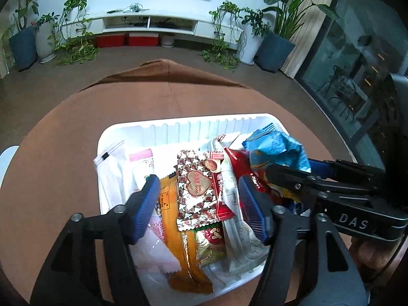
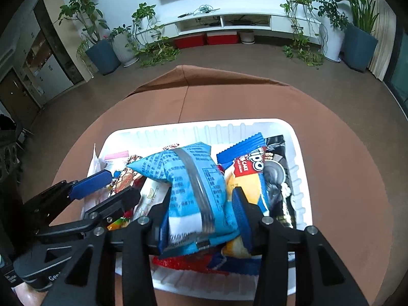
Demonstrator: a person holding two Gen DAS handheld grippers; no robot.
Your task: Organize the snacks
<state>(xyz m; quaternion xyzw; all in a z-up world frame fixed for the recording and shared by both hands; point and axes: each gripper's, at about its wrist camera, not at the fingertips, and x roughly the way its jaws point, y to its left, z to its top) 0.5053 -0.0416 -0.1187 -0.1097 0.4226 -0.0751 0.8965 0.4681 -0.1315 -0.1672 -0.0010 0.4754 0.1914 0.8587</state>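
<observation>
- Right wrist view: our right gripper [image 2: 204,211] clamps the blue packet [image 2: 188,186], long axis along the fingers, over the tray [image 2: 301,153] near its front edge
- Our left gripper [image 1: 199,204] hangs open over the heart wrapper [image 1: 196,186] mid-tray, nearer the tray's left side

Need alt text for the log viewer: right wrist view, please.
The right gripper grips a light blue snack packet over a white tray crowded with snacks, including a Tipo cake pack. The left gripper reaches in, open, from the left.
</observation>
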